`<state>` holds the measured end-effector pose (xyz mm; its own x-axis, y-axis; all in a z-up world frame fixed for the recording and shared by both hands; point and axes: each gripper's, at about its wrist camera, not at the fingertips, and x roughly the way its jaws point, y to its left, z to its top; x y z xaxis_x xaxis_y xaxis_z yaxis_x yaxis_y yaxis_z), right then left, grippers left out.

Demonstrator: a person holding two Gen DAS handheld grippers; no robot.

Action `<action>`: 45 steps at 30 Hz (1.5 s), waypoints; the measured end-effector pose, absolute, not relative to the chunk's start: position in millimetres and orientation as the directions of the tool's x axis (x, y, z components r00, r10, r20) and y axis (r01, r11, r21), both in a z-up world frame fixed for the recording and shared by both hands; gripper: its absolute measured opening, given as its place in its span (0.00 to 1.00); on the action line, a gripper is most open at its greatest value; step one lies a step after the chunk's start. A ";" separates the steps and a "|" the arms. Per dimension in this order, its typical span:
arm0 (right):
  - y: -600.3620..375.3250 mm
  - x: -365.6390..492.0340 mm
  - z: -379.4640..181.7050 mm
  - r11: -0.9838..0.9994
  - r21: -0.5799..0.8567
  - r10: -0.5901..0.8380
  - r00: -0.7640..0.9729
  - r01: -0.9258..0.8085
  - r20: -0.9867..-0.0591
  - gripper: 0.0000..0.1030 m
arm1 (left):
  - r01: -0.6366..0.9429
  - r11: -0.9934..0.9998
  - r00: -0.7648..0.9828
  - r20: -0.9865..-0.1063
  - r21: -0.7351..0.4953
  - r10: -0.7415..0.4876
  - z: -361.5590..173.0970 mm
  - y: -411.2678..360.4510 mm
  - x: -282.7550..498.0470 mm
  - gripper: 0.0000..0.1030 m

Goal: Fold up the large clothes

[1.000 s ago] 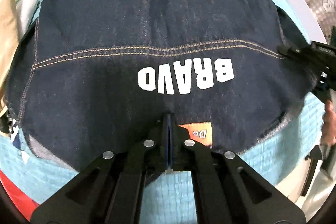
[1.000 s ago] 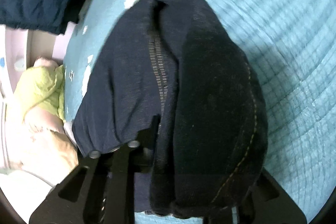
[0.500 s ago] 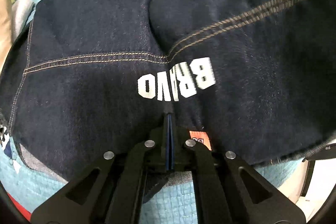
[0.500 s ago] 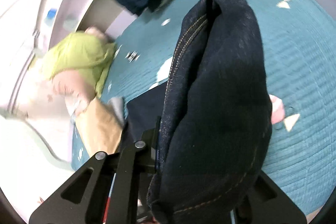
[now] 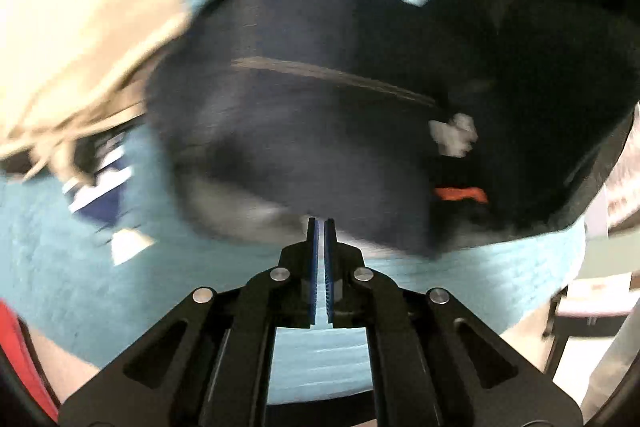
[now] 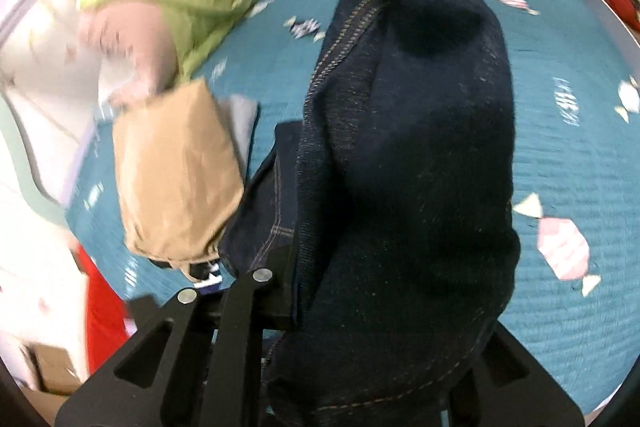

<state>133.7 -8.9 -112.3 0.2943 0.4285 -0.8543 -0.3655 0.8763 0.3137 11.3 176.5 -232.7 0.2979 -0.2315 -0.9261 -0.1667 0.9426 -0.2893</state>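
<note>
Motion blur is smearing the left view, where the left gripper is sitting pressed together and empty just short of the dark denim garment on the teal quilt. Only the right view is showing the right gripper, its tips hidden under denim; its jaws are opening with a bunched fold between them, beside a tan folded garment.

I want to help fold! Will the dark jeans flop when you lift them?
Probably floppy: the jeans sag in thick folds over the right gripper. Likely heavy for cloth, given the dense denim and chunky seam. Probably not slippery; the weave looks rough.
</note>
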 end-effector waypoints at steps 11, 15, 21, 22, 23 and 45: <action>93.7 125.7 -196.4 0.673 0.638 0.651 -0.110 -0.374 -0.751 0.59 | -0.472 0.850 0.269 -0.957 -0.232 -0.112 -246.2 283.2 -45.9 0.03; 65.7 117.5 -158.3 0.673 0.580 0.661 0.022 -0.458 -0.750 0.59 | -0.464 0.860 0.314 -0.947 -0.212 -0.064 -226.1 293.9 -46.7 0.03; -13.5 110.9 -114.9 0.850 0.253 0.437 0.350 -0.462 -0.829 0.49 | -0.308 0.909 0.409 -0.902 -0.280 -0.139 -192.6 252.1 -12.3 0.03; -25.9 110.9 -120.0 0.862 0.254 0.421 0.340 -0.438 -0.841 0.42 | -0.278 0.916 0.420 -0.895 -0.287 -0.153 -191.7 246.5 -6.5 0.03; -30.6 109.9 -131.3 0.870 0.257 0.408 0.321 -0.421 -0.855 0.37 | -0.250 0.923 0.423 -0.890 -0.293 -0.168 -189.4 238.3 0.8 0.03; -18.6 116.9 -235.7 0.929 0.239 0.257 0.027 -0.284 -0.966 0.30 | -0.221 0.944 0.261 -0.947 -0.246 -0.186 -250.1 203.4 56.9 0.02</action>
